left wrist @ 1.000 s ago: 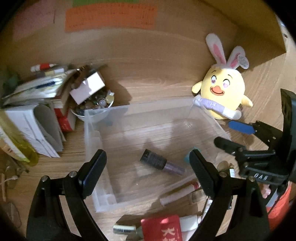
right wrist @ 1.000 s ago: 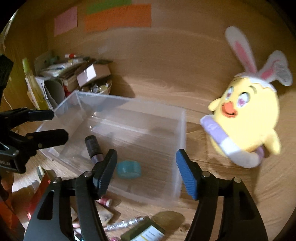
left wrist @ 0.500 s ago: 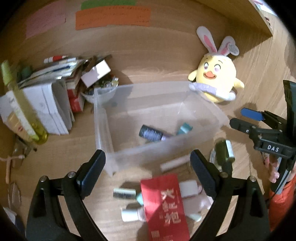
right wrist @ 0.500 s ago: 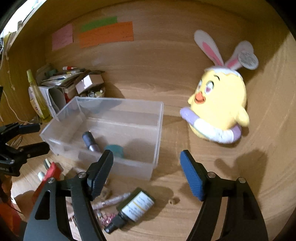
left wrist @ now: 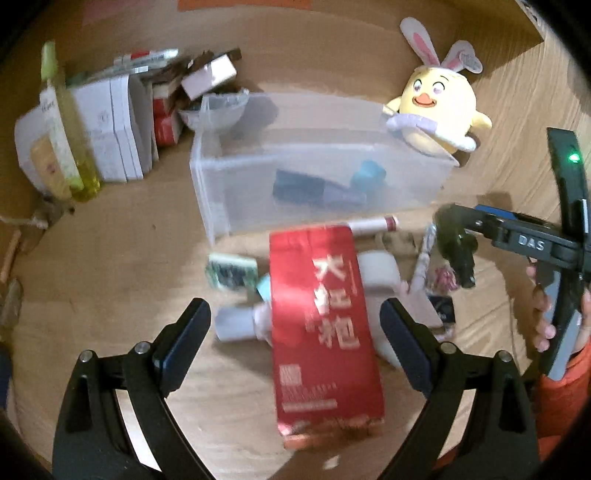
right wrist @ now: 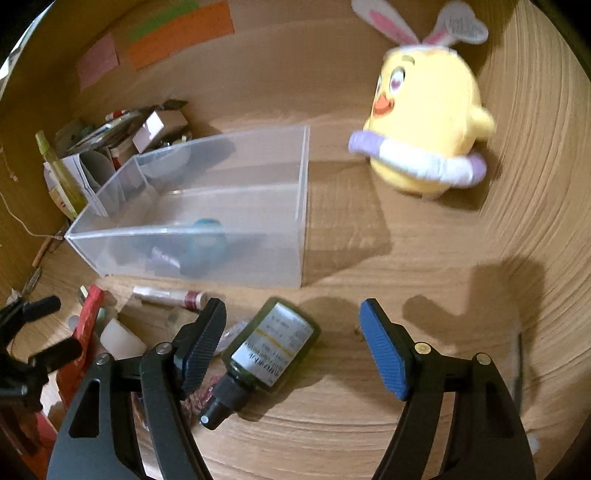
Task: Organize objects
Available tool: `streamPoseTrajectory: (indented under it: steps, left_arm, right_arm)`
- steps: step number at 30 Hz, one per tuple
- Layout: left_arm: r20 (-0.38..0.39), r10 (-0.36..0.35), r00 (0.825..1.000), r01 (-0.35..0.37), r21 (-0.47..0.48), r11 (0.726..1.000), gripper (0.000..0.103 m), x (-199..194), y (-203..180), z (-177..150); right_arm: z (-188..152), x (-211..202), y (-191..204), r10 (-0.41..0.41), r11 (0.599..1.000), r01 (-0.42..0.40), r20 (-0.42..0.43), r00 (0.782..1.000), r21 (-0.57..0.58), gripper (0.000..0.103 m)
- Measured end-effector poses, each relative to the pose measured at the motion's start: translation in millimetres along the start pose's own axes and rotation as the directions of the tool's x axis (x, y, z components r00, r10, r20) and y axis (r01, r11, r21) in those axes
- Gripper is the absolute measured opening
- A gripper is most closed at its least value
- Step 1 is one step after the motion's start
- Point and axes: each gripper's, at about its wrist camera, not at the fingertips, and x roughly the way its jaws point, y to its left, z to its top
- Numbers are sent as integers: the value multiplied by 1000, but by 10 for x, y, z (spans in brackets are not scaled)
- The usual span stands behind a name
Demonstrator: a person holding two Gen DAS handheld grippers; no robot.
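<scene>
A clear plastic bin (left wrist: 221, 206) (right wrist: 258, 251) stands on the wooden desk, holding a dark bottle (left wrist: 306, 186) and a teal roll (left wrist: 367, 173) (right wrist: 207, 240). In front of it lies a pile: a red box (left wrist: 321, 325) (right wrist: 83, 332), white bottles (left wrist: 240, 325), a white tube with a red cap (left wrist: 373, 224) (right wrist: 170, 295), and a dark green dropper bottle (right wrist: 266, 350) (left wrist: 456, 240). My left gripper (left wrist: 295, 332) is open, its fingers astride the red box. My right gripper (right wrist: 291, 347) is open above the dropper bottle.
A yellow bunny-eared plush chick (left wrist: 436, 110) (right wrist: 424, 122) sits right of the bin. Stacked boxes, papers, a bowl of small items (left wrist: 218, 110) and a yellow-green bottle (left wrist: 66, 125) crowd the left. Sticky notes (right wrist: 177, 33) hang on the back wall.
Both grippers have pulled back from over the bin toward the pile in front; the red box now lies between my left fingers and the dropper bottle between my right fingers.
</scene>
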Motion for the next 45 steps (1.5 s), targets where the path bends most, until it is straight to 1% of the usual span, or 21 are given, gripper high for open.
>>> streamPoseTrajectory:
  steps: [2, 6, 9, 13, 17, 20, 21, 22, 23, 24, 25, 27, 30, 34, 45]
  left_arm:
    - [-14, -1, 1000, 1, -4, 1000, 94, 4, -9, -57]
    - [-12, 40, 999, -40, 7, 999, 94, -24, -9, -177]
    - [-28, 36, 999, -36, 0, 999, 94, -26, 4, -257]
    - [-38, 11, 999, -12, -15, 1000, 94, -28, 15, -338]
    - [-6, 37, 999, -38, -25, 999, 93, -52, 18, -357]
    - [9, 32, 999, -32, -21, 999, 86, -68, 4, -355]
    - [9, 32, 999, -32, -16, 999, 81, -65, -6, -353]
    - [9, 32, 999, -32, -10, 999, 74, -58, -16, -353]
    - [5, 29, 1000, -29, -4, 1000, 70, -45, -23, -354]
    - [-1, 25, 1000, -25, 0, 1000, 61, -34, -25, -356]
    - [-6, 23, 1000, -23, 4, 1000, 55, -28, -30, -360]
    - [4, 38, 999, -38, 13, 999, 55, -42, -42, -362]
    - [15, 25, 1000, -25, 6, 1000, 55, -81, -32, -362]
    - [53, 40, 998, -40, 9, 999, 55, -189, -43, -326]
    - [162, 18, 987, -14, -24, 1000, 55, -436, -13, -13]
  right_arm:
    - [-32, 55, -14, 17, 1000, -17, -19, 1000, 21, 72]
    - [-77, 93, -42, 31, 998, -29, -31, 999, 49, 72]
    - [-105, 82, -55, 50, 997, -48, -34, 998, 55, 70]
    - [-131, 52, -34, 52, 998, -51, -28, 998, 43, 57]
    - [-144, 38, -40, 58, 997, -57, -25, 998, 48, 46]
    - [-153, 18, -48, 52, 998, -51, -19, 998, 41, 43]
    - [-155, 16, -53, 51, 998, -50, -18, 999, 41, 43]
    - [-157, 12, -60, 50, 998, -50, -17, 999, 42, 43]
    - [-159, 9, -61, 50, 998, -50, -15, 999, 42, 42]
    - [-163, 8, -63, 48, 998, -47, -12, 999, 39, 42]
    - [-167, 5, -64, 43, 998, -43, -9, 999, 37, 42]
    - [-177, -8, -57, 30, 999, -30, -1, 1000, 33, 41]
    - [-195, -34, -55, 20, 999, -20, 10, 1000, 28, 40]
    - [-219, -91, -87, 22, 999, -23, 24, 999, 40, 40]
    - [-209, -414, -119, 23, 998, -30, 114, 993, 53, 39]
